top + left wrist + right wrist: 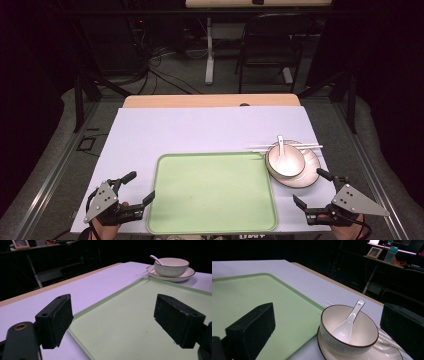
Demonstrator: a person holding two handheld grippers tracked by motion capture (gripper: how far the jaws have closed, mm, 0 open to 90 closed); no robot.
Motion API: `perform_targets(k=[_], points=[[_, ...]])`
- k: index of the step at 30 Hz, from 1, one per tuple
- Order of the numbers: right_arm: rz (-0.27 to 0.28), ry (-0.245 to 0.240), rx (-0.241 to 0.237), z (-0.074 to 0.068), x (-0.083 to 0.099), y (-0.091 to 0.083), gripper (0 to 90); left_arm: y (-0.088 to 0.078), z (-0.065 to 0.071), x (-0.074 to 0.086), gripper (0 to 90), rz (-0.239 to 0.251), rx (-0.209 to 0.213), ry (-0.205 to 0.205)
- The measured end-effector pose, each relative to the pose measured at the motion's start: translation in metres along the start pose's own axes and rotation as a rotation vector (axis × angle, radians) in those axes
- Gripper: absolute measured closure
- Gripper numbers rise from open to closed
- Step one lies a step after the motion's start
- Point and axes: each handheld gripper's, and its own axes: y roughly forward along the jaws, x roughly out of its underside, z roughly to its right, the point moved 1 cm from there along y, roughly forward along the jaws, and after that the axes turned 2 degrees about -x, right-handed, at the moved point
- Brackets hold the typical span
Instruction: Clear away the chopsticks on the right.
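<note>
Probably fragile and slippery, the bowl (349, 331) is sitting just ahead of the right gripper's (314, 189) parted fingers; its rim is offering the best hold. The left gripper (135, 187) is gaping too.

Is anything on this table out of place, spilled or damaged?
Nothing is spilled or broken. The bowl sits upright on its plate with the spoon inside. One small oddity: the plate's edge seems to overlap the corner of the green tray, and the chopsticks lie behind the bowl, across the plate's far edge.
</note>
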Motion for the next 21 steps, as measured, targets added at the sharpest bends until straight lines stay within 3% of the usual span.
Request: perform_targets(k=[6,11,21], points=[[-0.007,0.003,-0.001,0.002,0.001,0.001,0.0,0.0,0.0,0.0,15.4,0.0,-0.001,-0.001],[-0.066,0.008,-0.026,0.004,0.0,0.003,0.0,0.001,0.0,0.0,15.4,-0.01,0.001,0.005],[-0.123,-0.006,-0.047,0.019,-0.001,0.01,0.0,0.001,0.0,0.0,15.4,-0.021,0.013,0.008]])
